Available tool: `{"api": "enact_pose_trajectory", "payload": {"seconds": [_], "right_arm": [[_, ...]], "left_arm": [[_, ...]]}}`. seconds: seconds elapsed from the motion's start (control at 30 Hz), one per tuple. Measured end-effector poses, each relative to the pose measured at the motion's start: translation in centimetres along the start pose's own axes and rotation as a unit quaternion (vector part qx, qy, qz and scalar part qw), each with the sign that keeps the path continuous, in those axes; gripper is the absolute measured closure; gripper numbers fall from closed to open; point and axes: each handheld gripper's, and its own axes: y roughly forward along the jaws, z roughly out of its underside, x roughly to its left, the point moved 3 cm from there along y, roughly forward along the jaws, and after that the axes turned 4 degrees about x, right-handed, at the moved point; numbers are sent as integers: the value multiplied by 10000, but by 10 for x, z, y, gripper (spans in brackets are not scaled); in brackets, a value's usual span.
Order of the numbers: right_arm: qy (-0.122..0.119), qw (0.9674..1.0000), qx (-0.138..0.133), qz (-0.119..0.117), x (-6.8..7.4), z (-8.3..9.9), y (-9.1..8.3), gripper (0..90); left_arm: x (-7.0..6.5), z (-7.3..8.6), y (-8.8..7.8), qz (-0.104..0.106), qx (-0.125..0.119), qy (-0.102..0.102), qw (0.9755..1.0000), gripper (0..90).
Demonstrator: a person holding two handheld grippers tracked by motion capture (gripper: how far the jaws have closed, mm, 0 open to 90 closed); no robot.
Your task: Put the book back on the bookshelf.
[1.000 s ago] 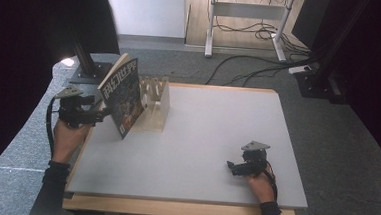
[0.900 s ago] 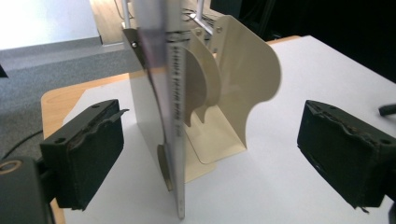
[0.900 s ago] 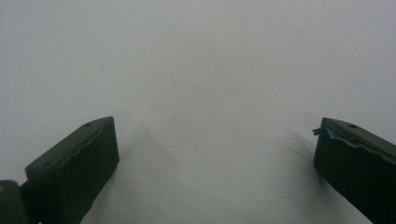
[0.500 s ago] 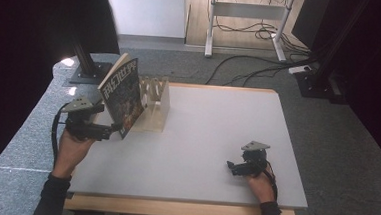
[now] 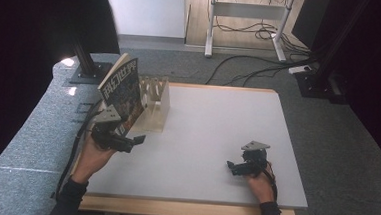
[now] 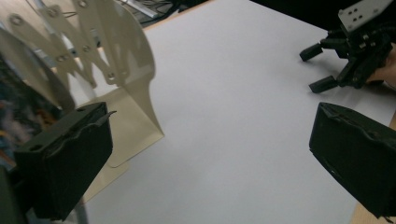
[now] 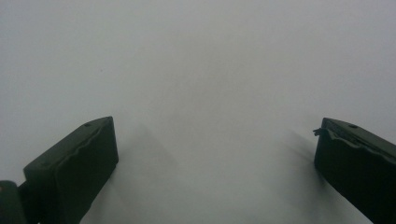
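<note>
A magazine (image 5: 124,91) with a dark printed cover stands tilted against a beige metal book stand (image 5: 156,103) at the table's far left. My left gripper (image 5: 133,143) hovers just in front of the magazine, pointing right across the table. Its jaws have just been opening and stand wide with nothing between them. In the left gripper view the left gripper (image 6: 210,158) has the book stand (image 6: 121,70) on its left and the blurred magazine (image 6: 16,109) at the edge. My right gripper (image 5: 232,168) rests open near the front right, and the right gripper (image 7: 215,158) spans bare table.
The white table (image 5: 218,114) has a wooden rim along its near edge. The left gripper view also shows the right gripper (image 6: 317,68) far off. Grey carpet, a black post base (image 5: 88,71) and floor cables (image 5: 251,66) lie beyond the table.
My left gripper has drawn away from the magazine's lower edge, toward the near side and to the right. The magazine stays leaning on the stand. The right hand has kept still.
</note>
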Motion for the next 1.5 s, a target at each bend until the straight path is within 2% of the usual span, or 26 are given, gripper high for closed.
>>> {"api": "enact_pose_trajectory", "payload": {"seconds": [0.27, 0.3, 0.4, 0.43, 0.6, 0.83, 0.93, 1.03, 1.1, 1.13, 1.17, 1.23, 1.3, 1.4, 1.5], "right_arm": [[-7, 10000, -5, -7, 0, 0, 0, 0], [-5, 10000, -5, -10, 0, 0, 0, 0], [8, 10000, 2, -17, 0, 0, 0, 0], [13, 10000, 0, -17, 0, 0, 0, 0], [10, 10000, 2, -18, 0, 0, 0, 0], [10, 10000, 1, -18, 0, 0, 0, 0], [9, 10000, 1, -18, 0, 0, 0, 0], [11, 10000, 1, -19, 0, 0, 0, 0], [13, 10000, 3, -21, 0, 0, 0, 0], [13, 10000, 3, -21, 0, 0, 0, 0], [13, 10000, 2, -22, 0, 0, 0, 0], [15, 10000, 1, -21, 0, 0, 0, 0], [11, 10000, 1, -21, 0, 0, 0, 0], [11, 10000, 0, -21, 0, 0, 0, 0], [23, 10000, 5, -26, 0, 1, 0, 0]], "left_arm": [[-8, 14, 41, 280, 181, 53, 9994, 0], [-9, 17, 51, 321, 226, 51, 9992, 0], [-10, 21, 60, 375, 275, 39, 9989, 0], [-11, 24, 69, 384, 335, 59, 9987, 0], [-13, 33, 85, 313, 499, 163, 9981, 0], [-14, 54, 108, 427, 687, 47, 9967, 0], [-13, 67, 119, 404, 830, -7, 9957, 0], [-12, 73, 124, 385, 907, -12, 9951, 0], [-11, 83, 131, 318, 1067, 7, 9938, 0], [-11, 83, 131, 318, 1067, 7, 9938, 0], [-11, 84, 133, 319, 1173, -18, 9926, 0], [-11, 84, 132, 264, 1128, -10, 9933, 0], [-12, 85, 133, 230, 1199, 36, 9925, 0], [-16, 85, 136, 58, 1362, 218, 9904, 0], [-15, 85, 136, 69, 1355, 209, 9905, 0]]}}
